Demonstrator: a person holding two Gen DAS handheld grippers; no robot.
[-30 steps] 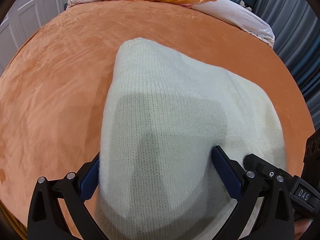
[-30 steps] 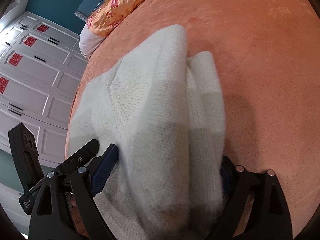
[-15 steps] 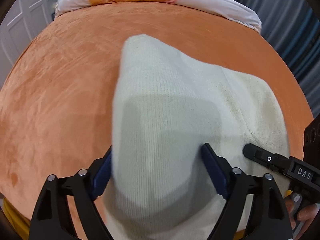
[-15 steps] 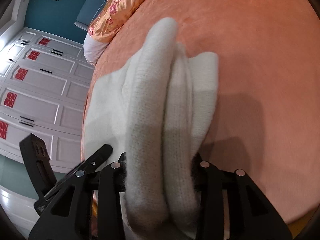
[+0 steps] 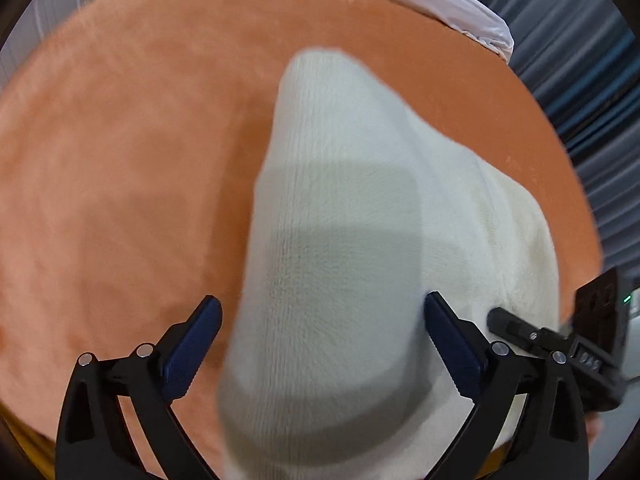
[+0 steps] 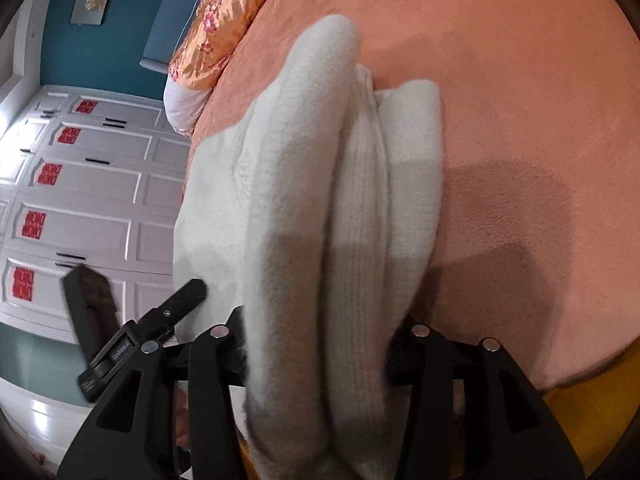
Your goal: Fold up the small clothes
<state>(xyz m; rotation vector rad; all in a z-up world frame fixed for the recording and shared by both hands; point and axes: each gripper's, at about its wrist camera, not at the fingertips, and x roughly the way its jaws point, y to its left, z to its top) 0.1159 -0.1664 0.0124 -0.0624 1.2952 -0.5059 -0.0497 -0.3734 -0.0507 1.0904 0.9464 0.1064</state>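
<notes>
A cream knitted garment [image 5: 340,240] lies folded on the orange bedspread [image 5: 120,160]. In the left wrist view my left gripper [image 5: 320,320] is wide open with the near end of the garment between its blue pads [image 5: 192,340], the left pad apart from the cloth. In the right wrist view my right gripper [image 6: 316,344] is shut on bunched layers of the same garment [image 6: 352,184] and lifts them off the bedspread [image 6: 520,100]. The right gripper's body shows at the right edge of the left wrist view [image 5: 560,344].
Pillows, one orange with flowers [image 6: 220,28] and one white [image 5: 460,12], lie at the far end of the bed. White wardrobe doors [image 6: 80,184] stand to the left. Blue-grey curtains [image 5: 592,80] hang to the right. The bed edge is close below both grippers.
My right gripper closed on the garment's edge and gathered it into folds. My left gripper stayed open; its left pad now stands clear of the cloth. Both views shifted a little forward.
</notes>
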